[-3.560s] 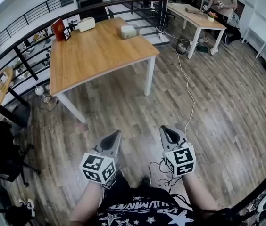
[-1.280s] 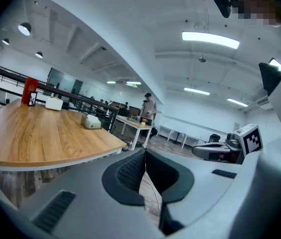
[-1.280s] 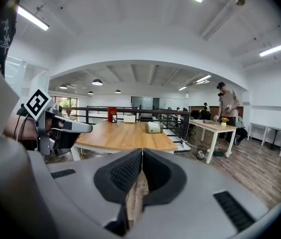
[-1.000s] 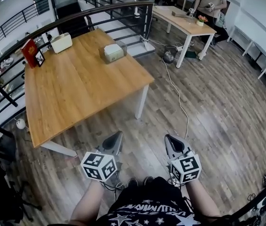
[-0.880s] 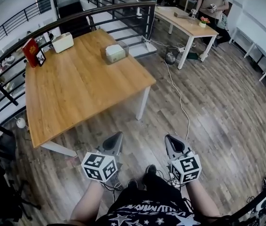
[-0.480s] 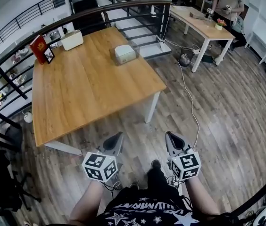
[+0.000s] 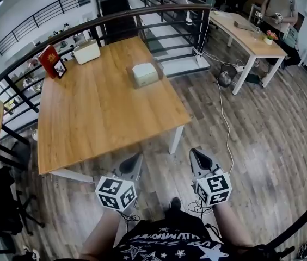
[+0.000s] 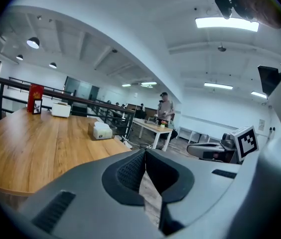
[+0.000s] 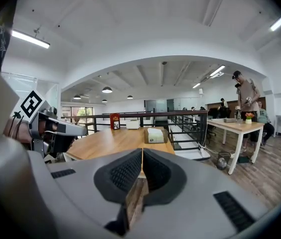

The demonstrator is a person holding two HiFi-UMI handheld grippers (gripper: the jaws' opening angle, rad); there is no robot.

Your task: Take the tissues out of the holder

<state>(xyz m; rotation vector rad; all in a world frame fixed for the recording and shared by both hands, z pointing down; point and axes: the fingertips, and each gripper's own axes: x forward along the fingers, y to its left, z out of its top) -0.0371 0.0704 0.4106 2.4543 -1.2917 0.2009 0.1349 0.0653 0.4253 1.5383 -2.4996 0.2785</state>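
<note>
Table (image 7: 104, 113) bears 1 tissue holder (image 7: 145, 74) and 1 white box (image 7: 86, 51).

Bare tabletop (image 7: 99, 113) lies open before the tissue holder (image 7: 145, 74)

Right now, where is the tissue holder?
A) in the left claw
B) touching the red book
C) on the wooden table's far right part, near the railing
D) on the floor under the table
C: the tissue holder sits on the wooden table toward its far right edge, by the railing.
</note>
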